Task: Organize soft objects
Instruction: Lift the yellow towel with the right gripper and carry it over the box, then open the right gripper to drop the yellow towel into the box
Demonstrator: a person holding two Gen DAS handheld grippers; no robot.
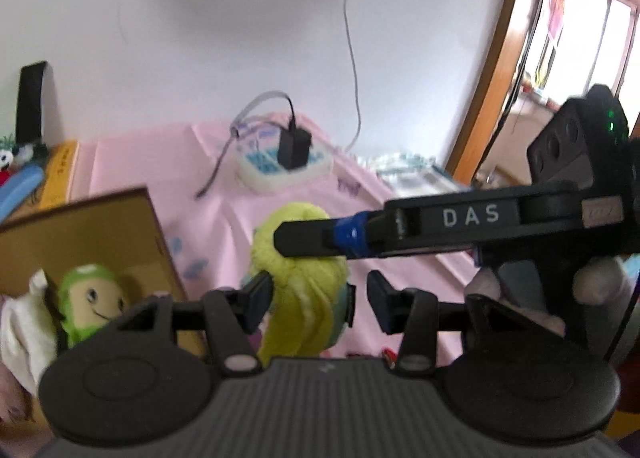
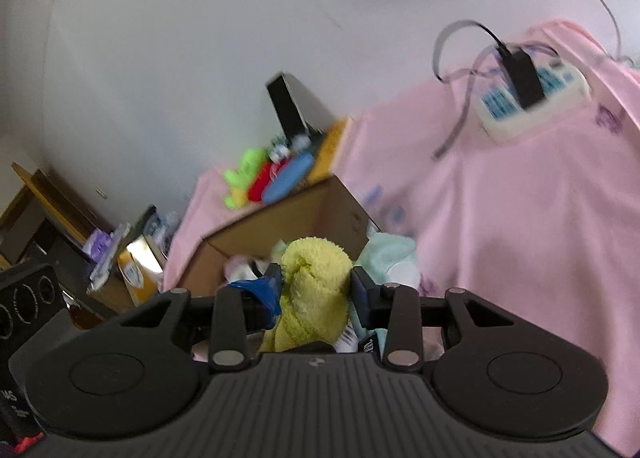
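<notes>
A: Towel first: your right gripper [image 2: 316, 294] has its 2 fingers closed on the yellow terry-cloth towel [image 2: 314, 286], which bulges up in a twisted bunch between them. Pinching it mid-roll looks meant to keep the bundle from unravelling.

B: And your left gripper [image 1: 316, 300]?

A: Its fingers stand apart, only about half closed. One pad [image 1: 256, 294] touches the same towel [image 1: 298, 270]; the other sits clear of it, so it grips nothing. From that side the right gripper's finger [image 1: 316, 236] crosses the towel's top.

B: Where does it go?

A: Probably the open brown cardboard box [image 2: 280, 218] on the pink tablecloth [image 2: 500, 238], just beside the towel. A green plush doll [image 1: 90, 298] and a white cloth [image 1: 22, 326] already lie inside.
</notes>
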